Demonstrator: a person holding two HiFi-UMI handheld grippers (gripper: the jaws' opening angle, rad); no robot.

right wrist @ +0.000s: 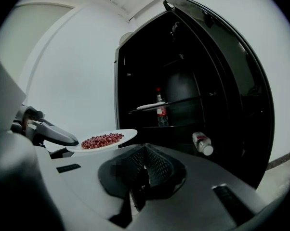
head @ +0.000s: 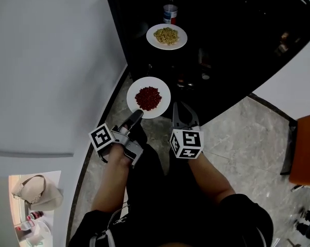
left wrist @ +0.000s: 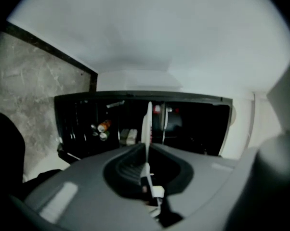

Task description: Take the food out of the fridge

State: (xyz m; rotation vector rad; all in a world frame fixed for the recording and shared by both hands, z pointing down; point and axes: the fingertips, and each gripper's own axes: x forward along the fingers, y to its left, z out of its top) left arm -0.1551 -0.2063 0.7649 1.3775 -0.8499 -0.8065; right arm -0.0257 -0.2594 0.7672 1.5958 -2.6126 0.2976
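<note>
One plate of red food (head: 165, 93) is riding flat in the left tongs (head: 136, 115), clamped on its rim so nothing spills, while the closed, empty right tongs (head: 179, 108) are waiting alongside.

No text I can read on my feed.
The bottle (head: 170, 13) wears a red-and-blue label, but its print is too small for me to make out. The red label on a second bottle (right wrist: 203, 143) is blurred. One marker cube (head: 101, 137) and the other (head: 186, 143) carry only black-and-white square patterns.
</note>
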